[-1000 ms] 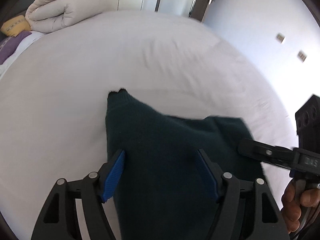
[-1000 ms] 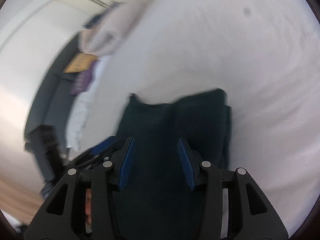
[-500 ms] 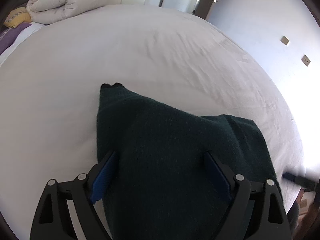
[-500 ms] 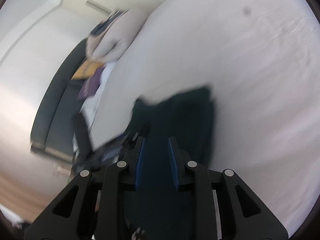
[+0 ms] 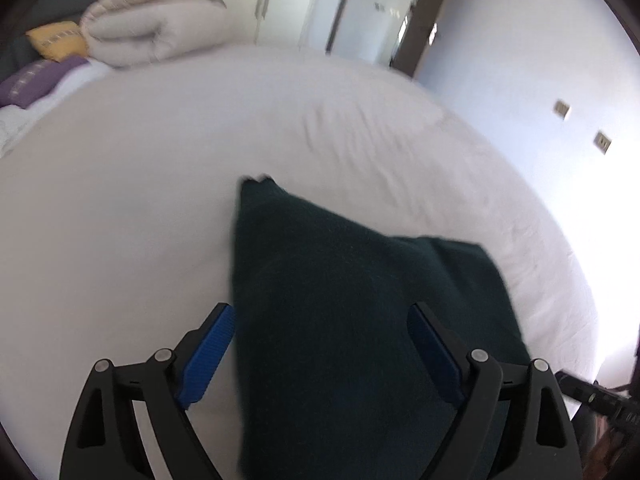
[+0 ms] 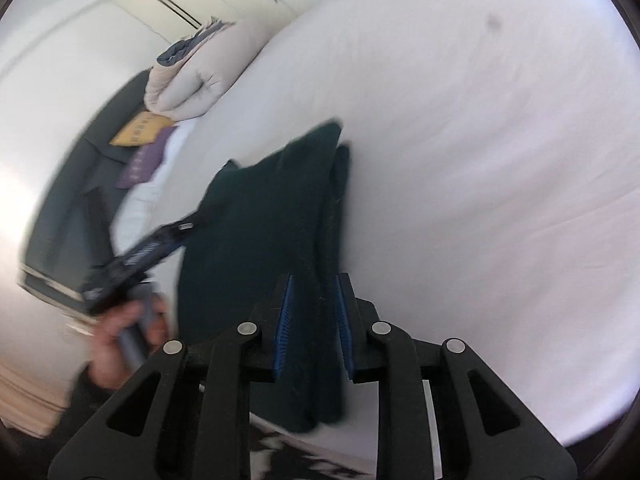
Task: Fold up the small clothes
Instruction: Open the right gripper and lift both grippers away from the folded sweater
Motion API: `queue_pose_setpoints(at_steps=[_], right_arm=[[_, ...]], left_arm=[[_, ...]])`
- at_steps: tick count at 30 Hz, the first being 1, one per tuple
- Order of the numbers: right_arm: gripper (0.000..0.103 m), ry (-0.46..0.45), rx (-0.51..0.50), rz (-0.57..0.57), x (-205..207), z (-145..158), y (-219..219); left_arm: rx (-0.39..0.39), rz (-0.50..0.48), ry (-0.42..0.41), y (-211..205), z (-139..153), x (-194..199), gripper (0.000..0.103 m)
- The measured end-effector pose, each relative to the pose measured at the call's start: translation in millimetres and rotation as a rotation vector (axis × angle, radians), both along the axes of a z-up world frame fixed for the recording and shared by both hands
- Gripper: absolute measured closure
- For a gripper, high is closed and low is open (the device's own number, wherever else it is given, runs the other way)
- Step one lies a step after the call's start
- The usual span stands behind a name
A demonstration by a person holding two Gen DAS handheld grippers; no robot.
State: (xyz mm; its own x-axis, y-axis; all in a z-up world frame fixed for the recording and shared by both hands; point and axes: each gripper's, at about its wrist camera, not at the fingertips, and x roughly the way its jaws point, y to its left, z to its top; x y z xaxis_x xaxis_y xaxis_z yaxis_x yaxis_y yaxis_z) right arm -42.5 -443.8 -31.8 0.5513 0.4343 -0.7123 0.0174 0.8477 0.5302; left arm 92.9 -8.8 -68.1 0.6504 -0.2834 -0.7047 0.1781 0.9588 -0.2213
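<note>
Hovering over the near end of the dark green garment point(image 5: 340, 300), the left gripper point(image 5: 320, 352) is sitting spread wide, gripping nothing. The garment is lying on the white bed sheet point(image 5: 160, 200), already doubled over. The right gripper point(image 6: 312, 328) is pinching the layered right edge, fingers narrowed onto cloth. Judging: mid-fold; next the left needs to clamp its side so both carry the edge across evenly.

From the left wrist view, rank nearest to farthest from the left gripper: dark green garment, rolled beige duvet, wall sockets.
1. Dark green garment, between the left gripper fingers.
2. Wall sockets, far right wall.
3. Rolled beige duvet, far upper left; too close to call against the sockets.
</note>
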Motion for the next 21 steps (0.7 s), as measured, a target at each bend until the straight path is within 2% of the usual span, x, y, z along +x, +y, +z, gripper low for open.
queue_pose_setpoints(at_steps=[1,2,3,4,5,7,8,10,14,15,18,21], right_arm=[[0.081,-0.047,-0.044,-0.014,-8,14,-1],[0.077,-0.08,-0.074,-0.025,-14,25,0],[0.075,-0.127,-0.115,-0.039,-22,41,0],[0.065,-0.176,-0.154,-0.055,-28,55,1],[0.042,-0.23,-0.197,-0.079,-35,71,5],[0.014,-0.36,-0.257,-0.139,-52,98,19],[0.005,-0.455,-0.279,-0.17,-63,113,25],[0.0,-0.611,-0.326,-0.199,-82,138,35],[0.0,-0.74,-0.42,-0.197,-99,174,55],[0.0,-0.759,-0.423,-0.196,-102,182,58],[0.0,-0.784,-0.403,-0.227,-116,202,67],[0.0,-0.759,-0.368,-0.214,-117,210,71]], left_arm=[[0.018,0.016,-0.041,3,7,-11,0.011],[0.042,0.033,-0.092,6,16,-24,0.004],[0.078,0.058,-0.185,10,31,-47,0.0],[0.101,0.077,-0.251,13,41,-62,0.0],[0.142,0.109,-0.342,16,54,-83,0.0],[0.217,0.165,-0.462,20,75,-110,0.0],[0.254,0.205,-0.51,23,88,-122,0.0],[0.283,0.258,-0.566,29,108,-141,0.0],[0.281,0.326,-0.633,39,143,-180,0.0],[0.284,0.317,-0.626,40,147,-183,0.0],[0.299,0.284,-0.512,41,156,-185,0.0],[0.325,0.304,-0.451,38,147,-183,0.0]])
